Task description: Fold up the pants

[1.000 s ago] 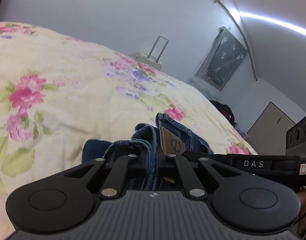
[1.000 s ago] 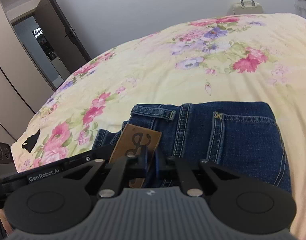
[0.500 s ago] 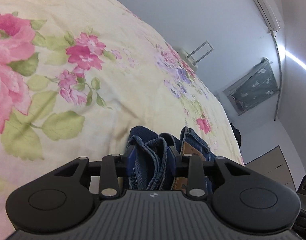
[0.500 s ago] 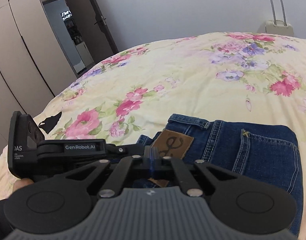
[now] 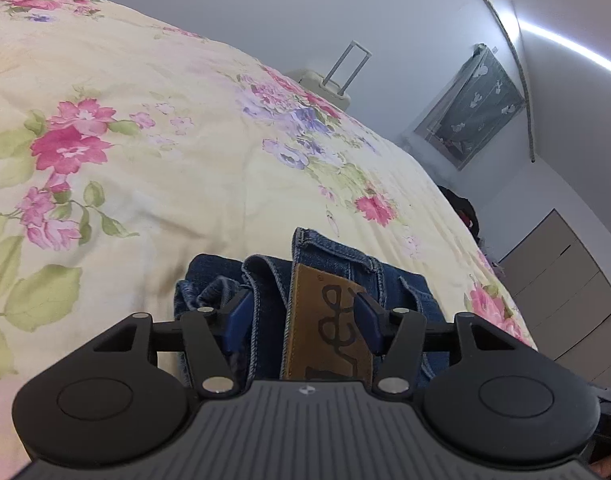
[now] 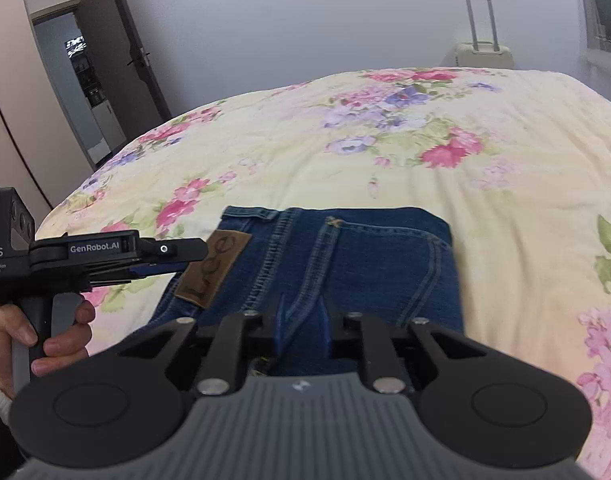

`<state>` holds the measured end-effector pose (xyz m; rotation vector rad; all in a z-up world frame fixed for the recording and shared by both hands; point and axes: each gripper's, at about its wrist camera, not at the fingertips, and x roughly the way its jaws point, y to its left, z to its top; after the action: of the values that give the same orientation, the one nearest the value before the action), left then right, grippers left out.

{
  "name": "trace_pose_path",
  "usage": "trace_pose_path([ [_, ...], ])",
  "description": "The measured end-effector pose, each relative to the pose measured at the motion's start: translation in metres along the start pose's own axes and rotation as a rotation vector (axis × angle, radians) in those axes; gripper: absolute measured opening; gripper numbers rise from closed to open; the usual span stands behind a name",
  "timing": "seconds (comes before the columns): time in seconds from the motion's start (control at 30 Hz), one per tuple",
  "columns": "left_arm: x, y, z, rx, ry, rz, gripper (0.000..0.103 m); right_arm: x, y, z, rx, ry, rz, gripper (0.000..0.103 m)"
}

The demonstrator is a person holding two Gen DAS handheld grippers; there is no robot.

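Blue jeans (image 6: 365, 256) lie folded into a compact block on the floral bedspread (image 6: 385, 152), brown leather waistband patch (image 6: 213, 268) facing up. In the left wrist view my left gripper (image 5: 301, 316) is open, its jaws spread on either side of the waistband edge and patch (image 5: 325, 320) of the jeans (image 5: 265, 280). The left gripper (image 6: 193, 256) also shows in the right wrist view, at the jeans' left edge. My right gripper (image 6: 301, 320) is open with a narrow gap, its fingertips over the near edge of the jeans.
The bedspread (image 5: 145, 160) fills both views. A cream suitcase (image 6: 481, 48) stands past the far bed edge. An open door (image 6: 101, 76) and wardrobe are at the left. Grey drawers (image 5: 565, 288) and a wall hanging (image 5: 469, 108) are to the right.
Both grippers have opened and let go of the jeans' waistband. The jeans now lie flat on the bed, and the right gripper has pulled back to the right of the patch.
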<state>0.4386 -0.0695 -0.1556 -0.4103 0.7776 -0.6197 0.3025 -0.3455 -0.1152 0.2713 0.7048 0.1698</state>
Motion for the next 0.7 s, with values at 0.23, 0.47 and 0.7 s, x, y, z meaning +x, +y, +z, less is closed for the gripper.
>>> trace_pose_path([
  [0.23,0.004,-0.022,0.002,0.136,-0.018,0.073,0.056,-0.022,-0.040,-0.013,0.056,-0.034,-0.054,0.017],
  [0.47,0.026,-0.014,0.011,0.061,0.114,0.093,0.065,-0.018,-0.056,-0.019,0.079,-0.032,-0.063,0.024],
  [0.7,0.019,-0.015,0.011,-0.030,0.056,0.069,0.012,-0.021,-0.066,-0.030,0.116,-0.023,-0.074,0.025],
])
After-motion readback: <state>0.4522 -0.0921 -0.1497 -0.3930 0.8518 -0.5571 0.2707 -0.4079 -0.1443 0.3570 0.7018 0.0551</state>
